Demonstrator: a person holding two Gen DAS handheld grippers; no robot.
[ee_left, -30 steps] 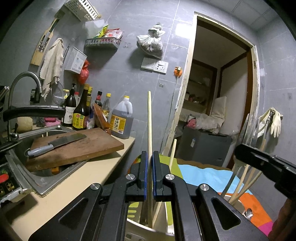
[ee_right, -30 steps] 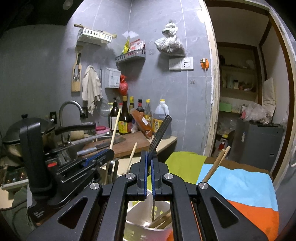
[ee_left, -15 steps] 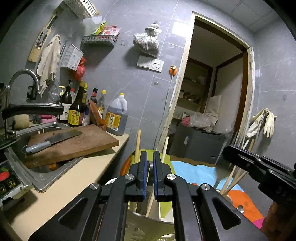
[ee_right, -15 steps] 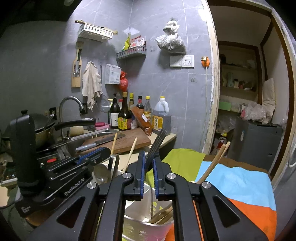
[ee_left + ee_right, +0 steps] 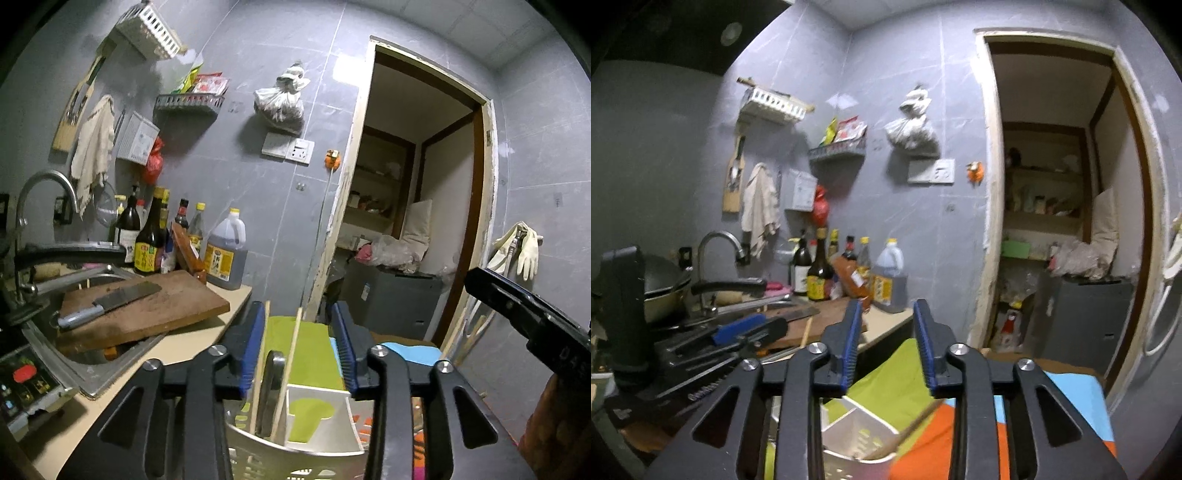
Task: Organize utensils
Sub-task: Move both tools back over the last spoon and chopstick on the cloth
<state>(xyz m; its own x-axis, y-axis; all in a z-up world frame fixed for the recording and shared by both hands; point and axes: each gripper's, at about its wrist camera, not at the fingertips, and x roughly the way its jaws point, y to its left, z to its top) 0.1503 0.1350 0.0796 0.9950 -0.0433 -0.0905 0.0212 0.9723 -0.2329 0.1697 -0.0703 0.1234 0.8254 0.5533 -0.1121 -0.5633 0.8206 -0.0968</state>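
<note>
Nearest the left wrist camera, the left hand-held gripper [image 5: 299, 347] is seen with its blue-padded jaws apart and opening; nothing is pressed by the pads. Two chopsticks [image 5: 290, 373] and a dark handle [image 5: 271, 387] stand between the jaws in view, leaning in the left compartment of a white holder [image 5: 295, 454] just below. The holder's right compartment is seen through a cut-out wall; whether anything lies in it cannot be told from this view.

In the right wrist view, the right hand-held gripper [image 5: 888, 345] is likewise apart and opening, with nothing gripped. Below it the holder [image 5: 857, 435] is seen, and a wooden stick [image 5: 908, 428] leans out over its right rim. The holder rests on a cloth [image 5: 897, 384] of green, blue and orange patches. The left gripper's body is seen at the left of this view, and the right gripper's body at the right edge of the left view.

Farther off, to the left, a counter [image 5: 184, 343] is seen, with a cutting board [image 5: 147, 310] laid partly over a sink [image 5: 88, 373]. A cleaver [image 5: 110, 301] lies on the board. Bottles [image 5: 151, 240] and a jug [image 5: 225, 258] stand against the grey tiled wall behind. An open doorway [image 5: 417, 206] is seen at the right.
</note>
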